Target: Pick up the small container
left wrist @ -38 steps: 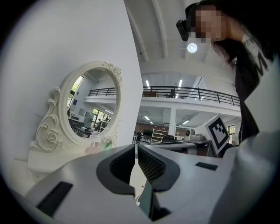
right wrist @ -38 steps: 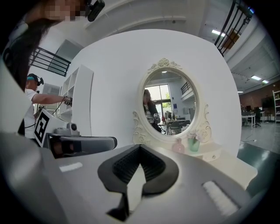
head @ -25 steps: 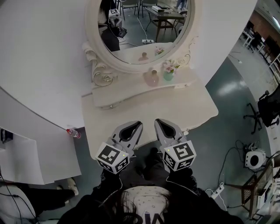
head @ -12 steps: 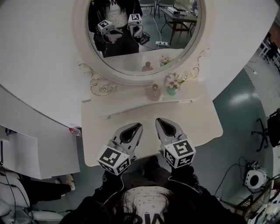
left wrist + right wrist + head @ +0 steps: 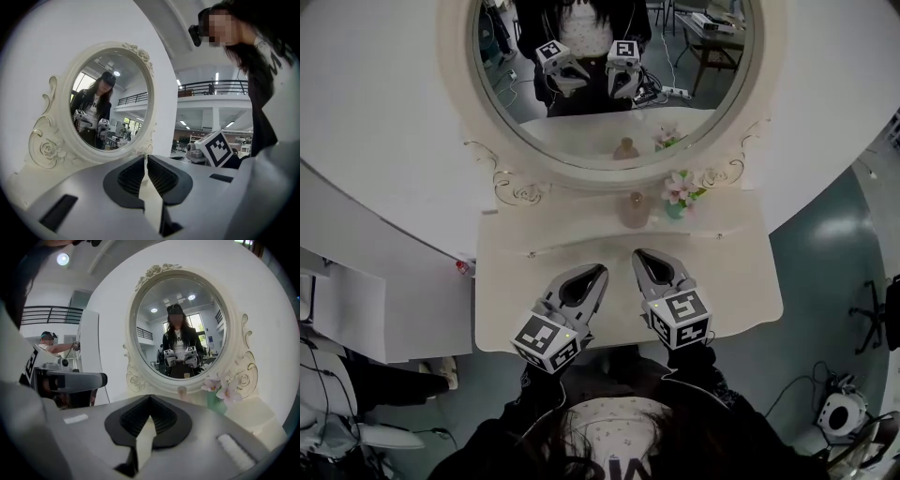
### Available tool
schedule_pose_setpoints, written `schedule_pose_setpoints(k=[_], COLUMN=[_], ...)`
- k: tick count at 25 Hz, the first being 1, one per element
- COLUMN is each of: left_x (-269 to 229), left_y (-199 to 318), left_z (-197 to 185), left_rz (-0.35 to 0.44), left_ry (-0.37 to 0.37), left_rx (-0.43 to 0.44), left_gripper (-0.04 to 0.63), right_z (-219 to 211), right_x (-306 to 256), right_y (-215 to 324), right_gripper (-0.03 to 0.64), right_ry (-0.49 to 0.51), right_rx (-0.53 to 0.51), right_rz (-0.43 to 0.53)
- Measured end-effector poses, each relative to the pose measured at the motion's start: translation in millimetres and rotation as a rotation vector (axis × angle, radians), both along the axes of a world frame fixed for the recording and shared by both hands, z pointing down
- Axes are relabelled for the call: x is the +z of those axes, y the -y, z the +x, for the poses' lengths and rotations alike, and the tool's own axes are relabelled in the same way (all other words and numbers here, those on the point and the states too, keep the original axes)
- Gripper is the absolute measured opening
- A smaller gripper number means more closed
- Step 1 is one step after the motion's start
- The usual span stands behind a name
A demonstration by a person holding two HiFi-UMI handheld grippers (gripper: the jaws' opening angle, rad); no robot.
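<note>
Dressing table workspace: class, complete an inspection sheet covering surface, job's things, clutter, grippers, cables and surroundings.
surface: white dressing table, top bare, raised shelf at back.
job's things: small container, a pinkish bottle upright on the shelf, untouched.
clutter: flower vase beside it; red-capped bottle left of the table.
grippers: left gripper and right gripper shut, empty, over the table front.
cables: power strip with leads, reflected in the round mirror.
surroundings: white wall, teal floor.

Wall [image 5: 384,141]: plain white
Furn: cream vanity table [image 5: 722,281]; oval mirror [image 5: 614,84], carved frame
Floor [image 5: 834,234]: grey-teal, glossy
Light: round ceiling lamp [image 5: 62,259], lit
</note>
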State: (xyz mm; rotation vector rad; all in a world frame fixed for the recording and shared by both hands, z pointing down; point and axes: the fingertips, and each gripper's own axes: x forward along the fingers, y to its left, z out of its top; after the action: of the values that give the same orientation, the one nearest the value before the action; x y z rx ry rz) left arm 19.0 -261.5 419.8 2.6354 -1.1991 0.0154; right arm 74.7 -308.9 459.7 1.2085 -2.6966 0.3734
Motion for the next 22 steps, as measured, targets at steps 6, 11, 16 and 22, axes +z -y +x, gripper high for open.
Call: schedule_pose_setpoints(k=[6, 11, 16, 22], left_x=[11, 17, 21, 29], left_y=[11, 16, 17, 17], left_z=[7, 9, 7, 7], left_rz=[-0.018, -0.028, -0.04, -0.064], left_ry=[0.031, 0.052, 0.057, 0.07], left_rx=[-0.034, -0.057, -0.082, -0.096], left_gripper=[0.0, 0.002, 0.002, 0.003], right_z=[7, 11, 15, 12], right_x=[14, 29, 45, 60], right_y=[28, 52, 79, 105], right_gripper=[0.003, 0.005, 0.006, 0.074], right_ry=[-0.029, -0.079, -0.115, -0.143], right_rx=[-0.034, -0.035, -0.012, -0.017], right_rz=[0.0, 0.004, -0.008, -0.032])
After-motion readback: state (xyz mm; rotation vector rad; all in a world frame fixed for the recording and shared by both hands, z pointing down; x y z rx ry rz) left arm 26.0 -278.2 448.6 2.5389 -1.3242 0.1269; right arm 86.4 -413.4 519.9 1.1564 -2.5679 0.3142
